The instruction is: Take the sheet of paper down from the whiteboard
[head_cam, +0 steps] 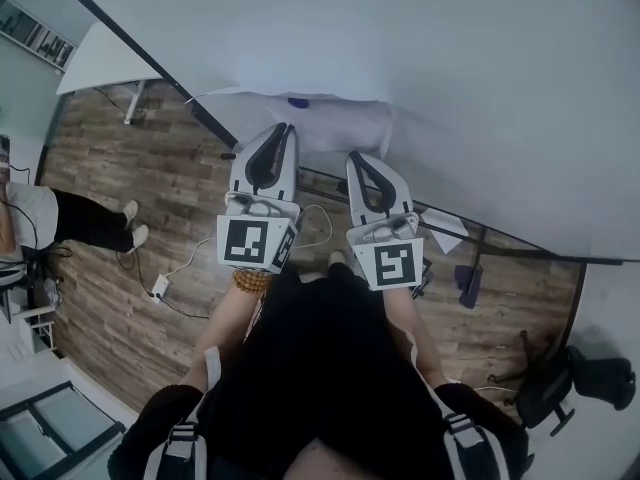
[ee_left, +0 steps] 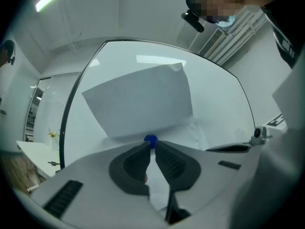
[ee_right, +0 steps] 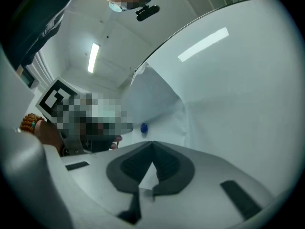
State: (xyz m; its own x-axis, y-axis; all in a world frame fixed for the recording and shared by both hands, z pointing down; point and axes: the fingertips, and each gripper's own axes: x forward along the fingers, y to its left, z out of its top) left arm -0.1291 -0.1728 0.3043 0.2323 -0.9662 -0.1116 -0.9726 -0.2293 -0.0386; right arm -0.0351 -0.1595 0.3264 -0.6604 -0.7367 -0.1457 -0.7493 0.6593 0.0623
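The white sheet of paper [head_cam: 340,125] hangs on the whiteboard [head_cam: 450,78], pinned by a small blue magnet [head_cam: 298,102]. Its free part bows off the board [ee_left: 138,104]. My left gripper [head_cam: 284,131] is at the sheet's left part. In the left gripper view its jaws are nearly together with a strip of paper [ee_left: 157,192] between them, and their tips [ee_left: 151,146] reach the magnet [ee_left: 150,139]. My right gripper [head_cam: 357,158] is at the sheet's lower edge. Its tips [ee_right: 152,143] meet, and a white sliver of paper [ee_right: 147,176] shows between the pads.
The whiteboard's dark frame [head_cam: 150,63] runs diagonally at left, and its tray rail [head_cam: 500,243] runs below right. Wooden floor [head_cam: 110,168] lies beneath, with a cable and plug [head_cam: 160,288]. A seated person's legs [head_cam: 90,223] are at far left. A white table [head_cam: 100,58] stands beyond.
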